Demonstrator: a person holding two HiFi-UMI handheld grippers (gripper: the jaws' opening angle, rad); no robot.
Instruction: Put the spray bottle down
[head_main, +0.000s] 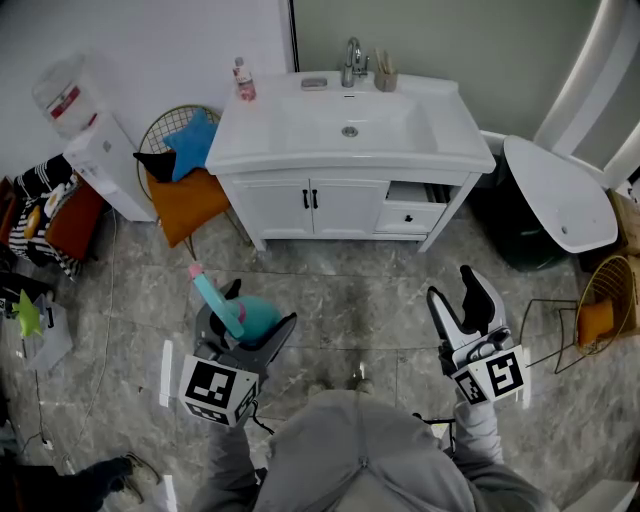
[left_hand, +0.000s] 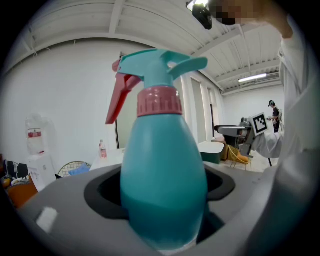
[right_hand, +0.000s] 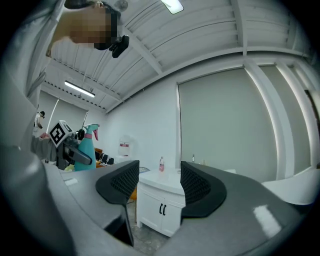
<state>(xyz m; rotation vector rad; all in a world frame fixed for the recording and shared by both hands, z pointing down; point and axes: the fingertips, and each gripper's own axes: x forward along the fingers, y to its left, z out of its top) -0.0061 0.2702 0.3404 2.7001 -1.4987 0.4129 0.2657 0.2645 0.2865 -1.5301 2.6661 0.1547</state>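
A teal spray bottle (head_main: 238, 312) with a pink collar and red trigger stands upright in my left gripper (head_main: 245, 325), which is shut on its body. In the left gripper view the bottle (left_hand: 162, 170) fills the middle, held between the grey jaws. The bottle (right_hand: 87, 149) also shows small at the left of the right gripper view. My right gripper (head_main: 465, 300) is held above the floor at the right, open, with nothing between its dark pads (right_hand: 200, 187). A white sink cabinet (head_main: 345, 150) stands ahead of both grippers.
A small bottle (head_main: 243, 80), a tap (head_main: 352, 62) and a cup of items (head_main: 385, 75) sit on the sink top. A wire chair with orange and blue cushions (head_main: 185, 175) is at the left, a water dispenser (head_main: 85, 135) further left, a white lid (head_main: 560, 190) and wire basket (head_main: 595, 315) at the right.
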